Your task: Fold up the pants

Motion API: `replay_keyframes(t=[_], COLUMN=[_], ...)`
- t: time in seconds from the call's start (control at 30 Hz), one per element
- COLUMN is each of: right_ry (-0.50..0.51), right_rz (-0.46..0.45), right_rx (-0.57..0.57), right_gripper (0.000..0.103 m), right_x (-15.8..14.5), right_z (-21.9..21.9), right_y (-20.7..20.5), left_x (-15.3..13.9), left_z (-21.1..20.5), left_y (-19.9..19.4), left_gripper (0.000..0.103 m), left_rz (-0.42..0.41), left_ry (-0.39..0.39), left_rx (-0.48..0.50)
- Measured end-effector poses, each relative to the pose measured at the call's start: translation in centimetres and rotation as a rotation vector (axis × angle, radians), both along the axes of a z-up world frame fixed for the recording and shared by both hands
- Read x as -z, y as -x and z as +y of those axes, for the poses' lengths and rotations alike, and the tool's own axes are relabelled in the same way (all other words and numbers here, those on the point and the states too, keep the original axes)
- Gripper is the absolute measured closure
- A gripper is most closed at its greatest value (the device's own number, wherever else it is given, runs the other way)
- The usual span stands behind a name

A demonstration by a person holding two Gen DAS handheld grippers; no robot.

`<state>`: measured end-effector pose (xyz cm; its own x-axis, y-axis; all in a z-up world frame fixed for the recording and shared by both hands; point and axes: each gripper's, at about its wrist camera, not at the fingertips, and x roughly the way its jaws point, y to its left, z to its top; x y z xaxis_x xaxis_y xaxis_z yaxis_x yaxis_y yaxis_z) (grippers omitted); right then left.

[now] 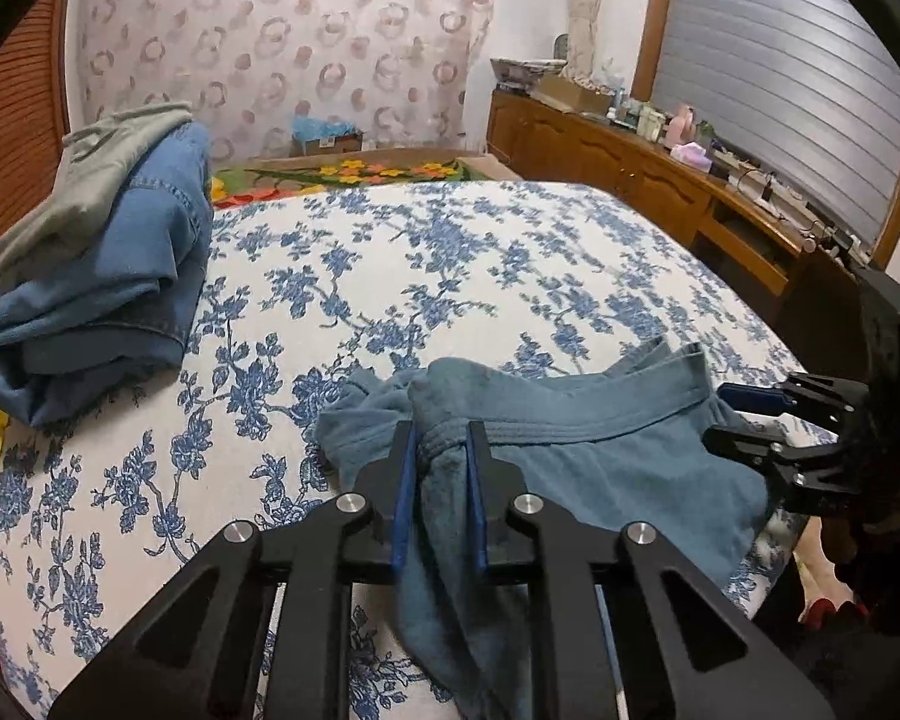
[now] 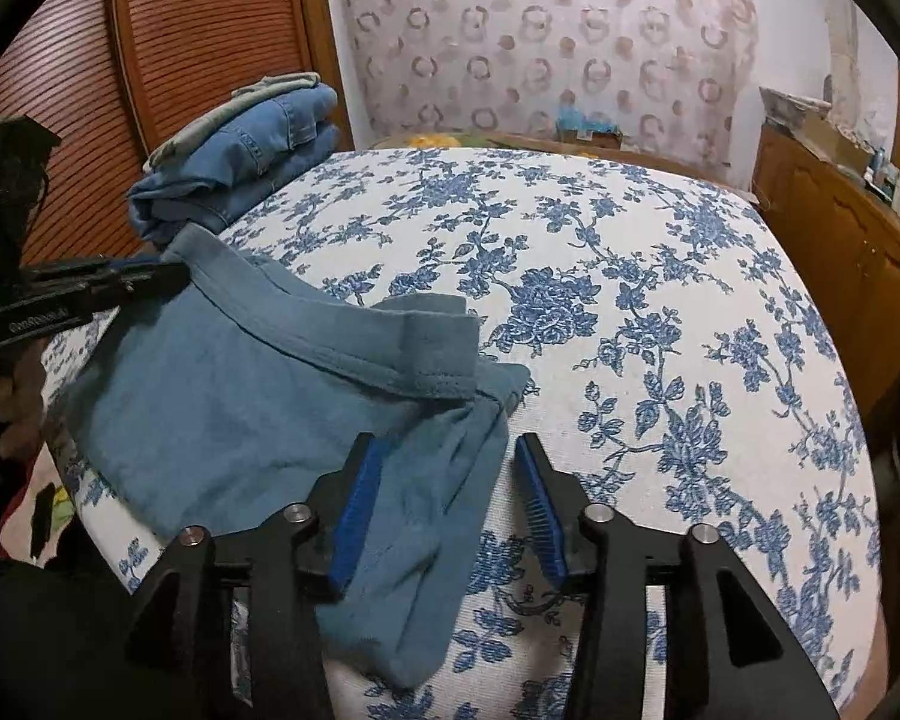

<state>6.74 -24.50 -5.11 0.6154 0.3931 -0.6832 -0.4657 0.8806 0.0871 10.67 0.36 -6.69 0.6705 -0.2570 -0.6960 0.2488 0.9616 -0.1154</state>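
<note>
On the floral bed (image 1: 510, 252) we find the teal pants (image 1: 600, 468) at the near edge. Left gripper (image 1: 441, 450) fingers pinch a bunched waistband fold. Right gripper (image 2: 447, 474) fingers stand half open over the pants' edge, gripping nothing; the pants' lower part is cut off.

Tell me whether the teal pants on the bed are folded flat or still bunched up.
Bunched. The teal pants lie crumpled on the bed, waistband curled; the left gripper pinches a gathered wad.

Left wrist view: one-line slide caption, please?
Left gripper pinches bunched blue pants on the floral bedspread; folded jeans behind.
</note>
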Motion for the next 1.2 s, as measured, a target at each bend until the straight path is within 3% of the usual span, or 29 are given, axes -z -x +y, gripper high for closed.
replay_keyframes(t=[0.13,0.2,0.27,0.43,0.6,0.93,1.2], right_ry=[-0.063,-0.068,-0.038,-0.016,-0.019,-0.007,-0.060], right_rz=[0.008,0.008,0.000,0.005,0.015,0.011,0.025], right_rx=[0.027,0.031,0.030,0.040,0.051,0.031,-0.019], right_gripper=[0.045,0.044,0.044,0.044,0.044,0.044,0.059], right_x=[0.1,0.2,0.2,-0.1,-0.2,-0.1,0.2], right_z=[-0.6,-0.6,-0.4,0.1,0.2,1.2,1.5], right_y=[0.3,0.4,0.7,0.6,-0.3,-1.6,-2.0], left_x=[0.7,0.9,1.1,1.8,2.3,2.5,2.5], left_z=[0.3,0.8,1.2,1.4,1.8,2.0,1.9], left_y=[-0.5,-0.7,-0.9,-1.2,-1.3,-1.5,-1.4], left_gripper=[0.072,0.056,0.049,0.049,0.041,0.040,0.040], left_rz=[0.033,0.037,0.037,0.059,0.056,0.057,0.057], left_ry=[-0.007,-0.006,-0.004,0.009,0.030,0.044,0.047], left_rx=[-0.032,-0.055,-0.068,-0.063,-0.073,-0.072,-0.068])
